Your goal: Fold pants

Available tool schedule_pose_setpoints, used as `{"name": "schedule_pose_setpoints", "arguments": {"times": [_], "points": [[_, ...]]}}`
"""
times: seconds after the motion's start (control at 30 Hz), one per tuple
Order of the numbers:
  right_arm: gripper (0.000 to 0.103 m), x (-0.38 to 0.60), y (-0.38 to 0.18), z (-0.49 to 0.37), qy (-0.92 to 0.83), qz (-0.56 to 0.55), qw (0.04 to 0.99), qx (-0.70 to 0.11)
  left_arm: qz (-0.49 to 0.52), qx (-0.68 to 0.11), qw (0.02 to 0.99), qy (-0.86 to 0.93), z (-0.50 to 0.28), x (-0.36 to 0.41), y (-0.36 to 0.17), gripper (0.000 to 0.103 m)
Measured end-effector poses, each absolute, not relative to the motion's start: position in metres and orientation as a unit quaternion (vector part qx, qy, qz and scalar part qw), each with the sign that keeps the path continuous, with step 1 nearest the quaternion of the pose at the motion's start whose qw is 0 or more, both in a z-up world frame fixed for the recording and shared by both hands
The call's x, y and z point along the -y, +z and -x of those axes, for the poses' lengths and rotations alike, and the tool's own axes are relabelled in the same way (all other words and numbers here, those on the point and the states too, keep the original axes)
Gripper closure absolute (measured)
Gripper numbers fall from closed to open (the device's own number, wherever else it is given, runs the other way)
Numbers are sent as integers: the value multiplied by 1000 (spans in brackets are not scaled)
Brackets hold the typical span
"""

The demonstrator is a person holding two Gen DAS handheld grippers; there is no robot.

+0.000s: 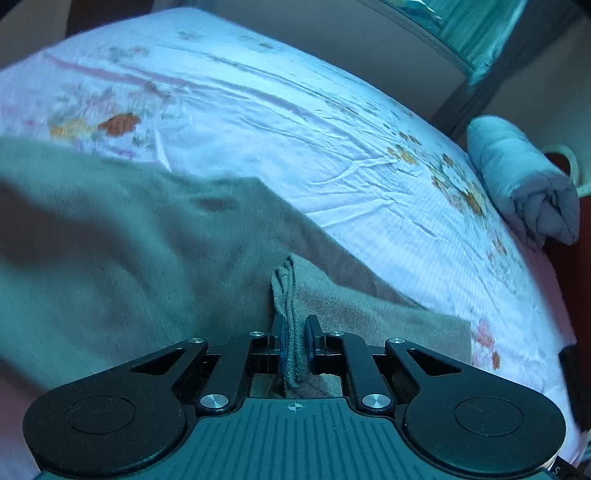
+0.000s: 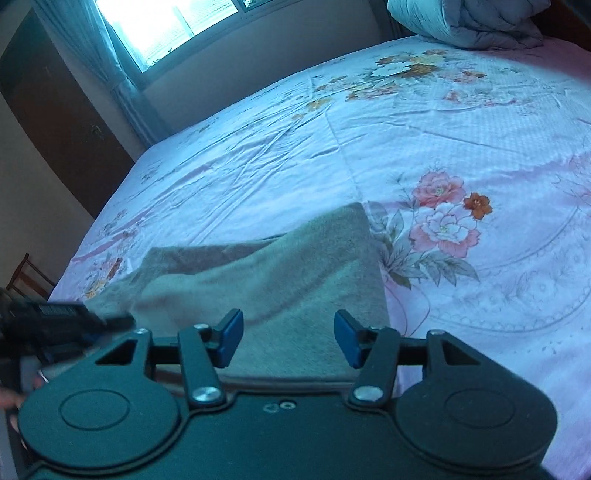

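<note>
Left gripper [image 1: 294,341] clamped on pants [image 1: 110,258] edge; right gripper [image 2: 289,338] jaws apart above pants on bed [image 2: 461,147].

A home bedroom. A bed with a floral sheet [image 2: 424,147] fills the scene, a rolled quilt [image 2: 469,22] at its far right. A curtained window [image 2: 177,26] is far left.

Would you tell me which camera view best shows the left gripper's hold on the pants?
The left wrist view: the left gripper is shut on a bunched edge of the pants. The right wrist view shows only that gripper's dark body at its left edge, the pinch hidden.
</note>
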State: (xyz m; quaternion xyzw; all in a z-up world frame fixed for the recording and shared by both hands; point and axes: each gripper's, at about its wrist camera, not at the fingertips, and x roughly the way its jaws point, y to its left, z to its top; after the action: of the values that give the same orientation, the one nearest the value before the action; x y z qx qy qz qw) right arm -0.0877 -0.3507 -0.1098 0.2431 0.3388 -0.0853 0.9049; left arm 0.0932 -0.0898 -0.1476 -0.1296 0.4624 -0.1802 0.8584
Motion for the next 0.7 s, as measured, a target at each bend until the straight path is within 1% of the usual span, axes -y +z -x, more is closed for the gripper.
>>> {"name": "schedule_pose_setpoints", "arguments": {"times": [0.1,0.2,0.27,0.37,0.5,0.57,0.63,0.7], "points": [[57,340,-115,84,-75,-222,906,-352,108,-483,852,-169,-87,87,-171,92],[57,331,-128,75,-74,-196,898,-388,104,-491,849,-169,-85,80,-188,92],[57,329,-131,73,-73,-195,894,-397,123,-491,845,-175,-88,77,-181,92],[57,322,-117,70,-50,-201,905,-372,135,-471,854,-176,-81,63,-161,92],[57,297,-112,41,-8,-203,905,-374,182,-461,859,-130,-77,13,-148,91],[63,277,-115,24,12,-187,906,-380,188,-459,863,-93,-77,-17,-148,91],[76,254,-117,7,29,-158,909,-385,196,-460,864,-62,-76,-45,-152,91],[84,233,-121,-7,50,-145,906,-395,201,-460,865,-27,-74,-73,-156,91]]}}
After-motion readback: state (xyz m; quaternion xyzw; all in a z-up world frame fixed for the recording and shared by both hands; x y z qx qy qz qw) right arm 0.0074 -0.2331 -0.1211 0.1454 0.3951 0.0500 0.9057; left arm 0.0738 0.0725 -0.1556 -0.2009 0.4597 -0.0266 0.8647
